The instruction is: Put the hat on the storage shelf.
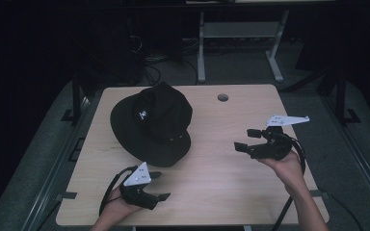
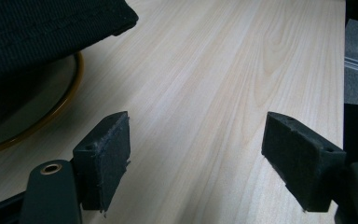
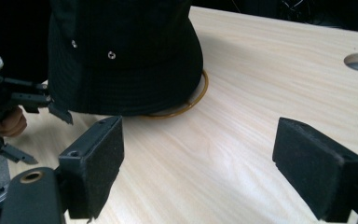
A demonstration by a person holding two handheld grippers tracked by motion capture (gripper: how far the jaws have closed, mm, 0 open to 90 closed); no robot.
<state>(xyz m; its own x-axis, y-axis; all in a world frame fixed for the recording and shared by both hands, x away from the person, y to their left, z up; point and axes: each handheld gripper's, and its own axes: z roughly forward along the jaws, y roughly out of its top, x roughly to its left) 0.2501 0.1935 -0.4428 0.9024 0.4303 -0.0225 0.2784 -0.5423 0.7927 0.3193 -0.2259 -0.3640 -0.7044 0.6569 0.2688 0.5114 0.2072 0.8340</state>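
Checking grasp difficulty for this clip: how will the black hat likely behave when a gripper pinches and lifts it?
The black hat looks like woven fabric, so probably light and floppy; its brim would likely sag. It partly covers a brown ring, which may shift.

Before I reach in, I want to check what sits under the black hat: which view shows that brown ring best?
The right gripper view: the brown ring curves out from under the bucket hat on the table. The left gripper view shows another arc beneath the brim; in the high view the hat covers it.
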